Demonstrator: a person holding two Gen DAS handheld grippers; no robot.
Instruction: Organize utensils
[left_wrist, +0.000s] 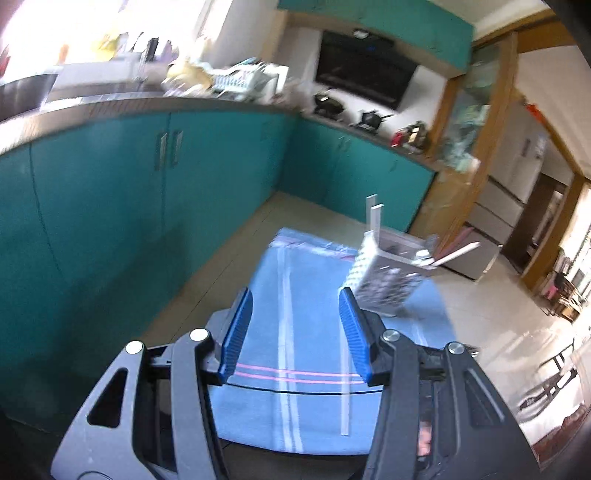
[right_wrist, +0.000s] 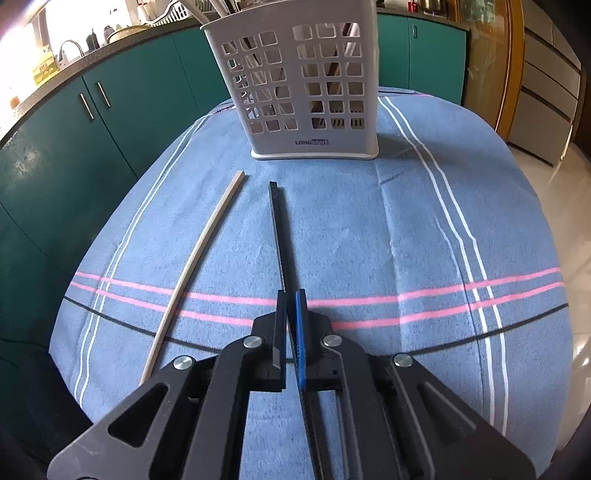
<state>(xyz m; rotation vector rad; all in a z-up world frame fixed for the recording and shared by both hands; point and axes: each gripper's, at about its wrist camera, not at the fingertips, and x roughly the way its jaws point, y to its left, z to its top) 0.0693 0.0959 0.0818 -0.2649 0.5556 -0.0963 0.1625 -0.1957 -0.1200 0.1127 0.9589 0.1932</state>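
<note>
Chopsticks lay on a blue striped cloth (right_wrist: 369, 229) covering the table. Right wrist view: the black chopstick (right_wrist: 277, 229) ran from between the fingers of the right gripper (right_wrist: 291, 317) straight toward the white perforated utensil holder (right_wrist: 306, 92), its far tip stopping short of the holder's base. The jaws stood pressed together on the chopstick's near portion, one blue pad (right_wrist: 301, 332) flanking it on the right and a dark pad on the left. A pale chopstick (right_wrist: 195, 273) lay just to the left, apart from the black one, curving in the fisheye from the near cloth edge toward the holder. The holder stood upright at the far side of the cloth, with several utensils visible through its square openings; their kinds could not be told.

Left wrist view (blurred): the left gripper (left_wrist: 295, 332) hung above the cloth with its blue pads (left_wrist: 238, 332) wide apart and nothing between them. The holder appeared to its right, with pale stick-like items projecting from its top. Teal cabinets (left_wrist: 110, 184) and a cluttered counter (left_wrist: 147, 99) filled the background.
</note>
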